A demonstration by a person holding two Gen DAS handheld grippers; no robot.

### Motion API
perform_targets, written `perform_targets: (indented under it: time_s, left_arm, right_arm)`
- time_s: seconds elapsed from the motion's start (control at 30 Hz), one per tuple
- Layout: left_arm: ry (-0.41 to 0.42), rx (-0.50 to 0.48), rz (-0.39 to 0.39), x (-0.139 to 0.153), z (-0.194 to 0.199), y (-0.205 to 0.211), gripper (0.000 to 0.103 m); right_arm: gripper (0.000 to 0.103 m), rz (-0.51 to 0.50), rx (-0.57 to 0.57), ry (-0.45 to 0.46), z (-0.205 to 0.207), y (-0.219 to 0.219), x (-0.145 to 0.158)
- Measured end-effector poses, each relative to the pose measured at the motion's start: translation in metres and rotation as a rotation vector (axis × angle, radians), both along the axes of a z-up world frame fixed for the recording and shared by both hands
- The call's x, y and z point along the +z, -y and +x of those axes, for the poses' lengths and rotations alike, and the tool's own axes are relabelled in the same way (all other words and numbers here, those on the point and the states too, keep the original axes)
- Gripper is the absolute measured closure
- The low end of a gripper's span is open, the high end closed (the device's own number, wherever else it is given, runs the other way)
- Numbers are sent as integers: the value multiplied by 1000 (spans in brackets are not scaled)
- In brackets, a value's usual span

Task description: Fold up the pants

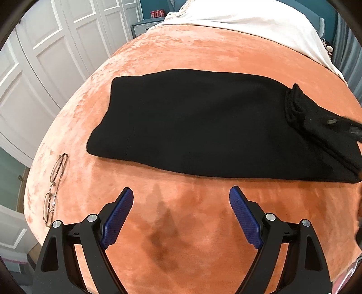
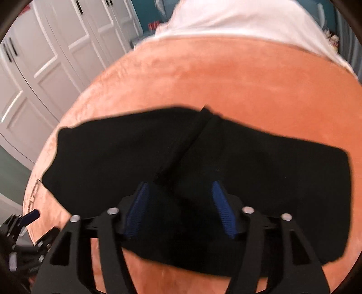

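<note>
The left gripper (image 1: 181, 195) hangs over bare orange blanket (image 1: 181, 226), its two blue-padded fingers (image 1: 117, 217) spread wide apart with nothing between them. Its shadow falls as a dark patch on the plush cloth just under the fingers. The near edge of the black pants (image 1: 192, 126) lies just beyond the fingertips, not touching them.

The right gripper (image 2: 178, 187) stands over the pants (image 2: 271, 181) themselves. Its jaws are parted, and black cloth fills the view between and beneath the blue pads (image 2: 222, 212); the pads do not press on it, though the picture is blurred and the cloth is dark, so the exact gap to the fabric cannot be made out. In the left wrist view this gripper shows only as a blurred dark shape at the right end of the garment.

The pants lie folded into a long flat band across the middle of the bed, running left to right. At the right end in the left wrist view a layer is doubled back, with a bunched ridge of cloth standing up at its edge. In the right wrist view a fold line runs diagonally across the top layer just ahead of the fingers.

A pair of wire-framed glasses (image 1: 54, 187) lies on the blanket to the left, near the bed's edge and well apart from the pants. Beyond the orange blanket a white sheet (image 1: 248, 20) covers the far end of the bed. White panelled wardrobe doors (image 1: 45, 56) stand to the left.
</note>
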State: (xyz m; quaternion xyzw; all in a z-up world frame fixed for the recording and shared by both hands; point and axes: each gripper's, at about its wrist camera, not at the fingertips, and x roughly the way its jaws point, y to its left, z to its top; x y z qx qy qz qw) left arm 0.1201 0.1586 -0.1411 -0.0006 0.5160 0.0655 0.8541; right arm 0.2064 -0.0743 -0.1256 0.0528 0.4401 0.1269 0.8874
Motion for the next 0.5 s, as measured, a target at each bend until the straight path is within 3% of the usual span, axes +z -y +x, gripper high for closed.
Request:
perform_targets:
  time_s: [0.1,0.2,0.27,0.37,0.43,0.5]
  left_arm:
    - [-5,16,0,-2,0,-2,18]
    - [-14,37,-12,-1,0,-2,18]
    - [-9,41,-17,2,-2,-1,18]
    - [-10,31,7,1,-4,-1,18]
    - [-16,32,20,-2,-3,-1,18]
    - [-25,39,15,-3,-3,-4,18]
  right_arm:
    - [45,-13,-60,5,11,16,8]
    - [45,-19,2,-40,25,-3,0]
    - [40,-109,91,-11,22,-30,-5]
    - [38,-343,173,23,25,-68,-32]
    - [55,-368,182,-10,37,-73,-50]
    - [72,-330,169,-25,45,-68,-58]
